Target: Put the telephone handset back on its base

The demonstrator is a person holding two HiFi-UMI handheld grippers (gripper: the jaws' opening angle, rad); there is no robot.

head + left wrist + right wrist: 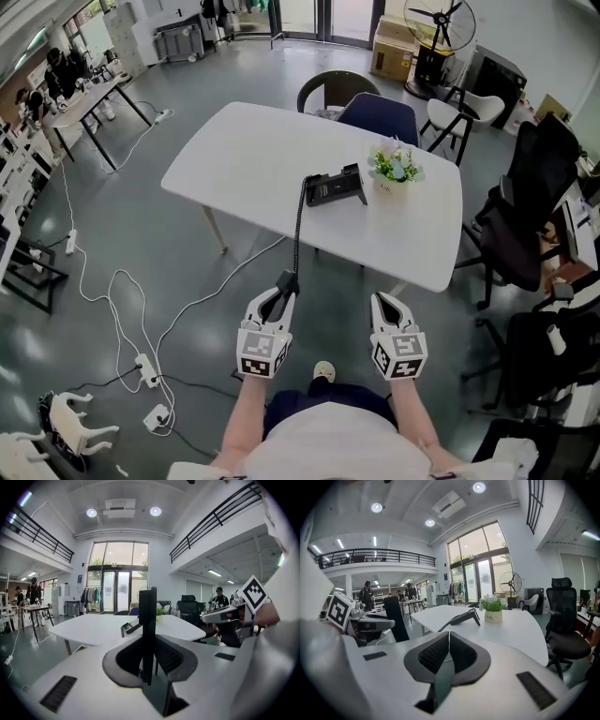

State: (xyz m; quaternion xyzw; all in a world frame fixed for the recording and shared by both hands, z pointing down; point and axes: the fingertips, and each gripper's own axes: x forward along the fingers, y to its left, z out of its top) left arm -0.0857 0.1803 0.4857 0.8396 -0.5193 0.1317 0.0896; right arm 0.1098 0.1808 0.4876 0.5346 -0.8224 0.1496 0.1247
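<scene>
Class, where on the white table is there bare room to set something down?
Bare: the left half of the table, from its left corner to the telephone base; the near strip between the potted plant and the front edge. Crowded: base and plant, side by side.

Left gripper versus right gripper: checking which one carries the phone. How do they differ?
The left gripper is shut on the black handset; the right gripper has its jaws together, empty. A coiled cord runs from the left gripper's handset to the base; none reaches the right gripper. Both hang short of the table.
</scene>
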